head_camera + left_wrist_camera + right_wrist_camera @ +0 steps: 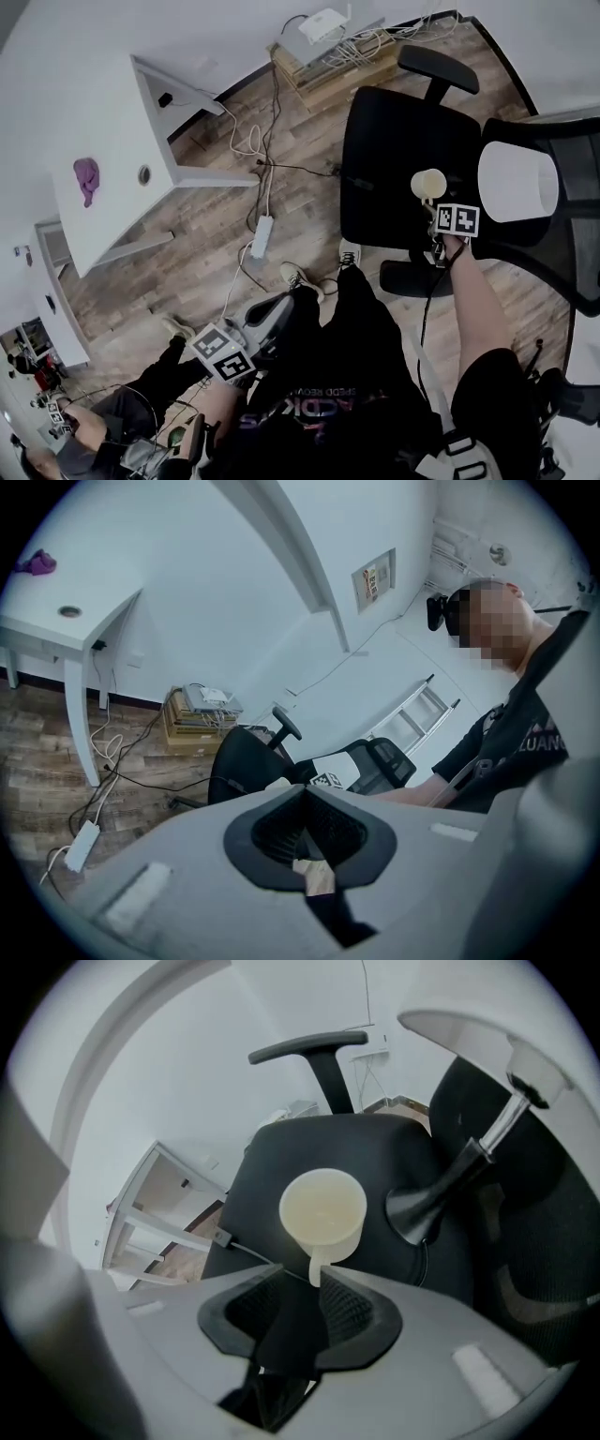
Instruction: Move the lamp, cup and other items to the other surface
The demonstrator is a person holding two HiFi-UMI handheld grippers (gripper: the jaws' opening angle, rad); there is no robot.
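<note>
A cream cup (429, 183) stands on the seat of a black office chair (394, 141). In the right gripper view the cup (323, 1213) is upright, its handle pointing at me. My right gripper (305, 1274) is open, the handle between its fingertips with a gap on the left side. The lamp stands behind the cup, with a black base (422, 1213) and a white shade (517, 181). My left gripper (277, 314) hangs low by my legs. Seen in its own view, the left gripper (306, 791) is shut on nothing.
At the left stands a white desk (103, 159) with a purple thing (86, 176) on it. Cables and a power strip (262, 236) lie on the wood floor. A stack of boards with a router (328, 47) sits by the wall. My shoes (300, 277) are near the chair base.
</note>
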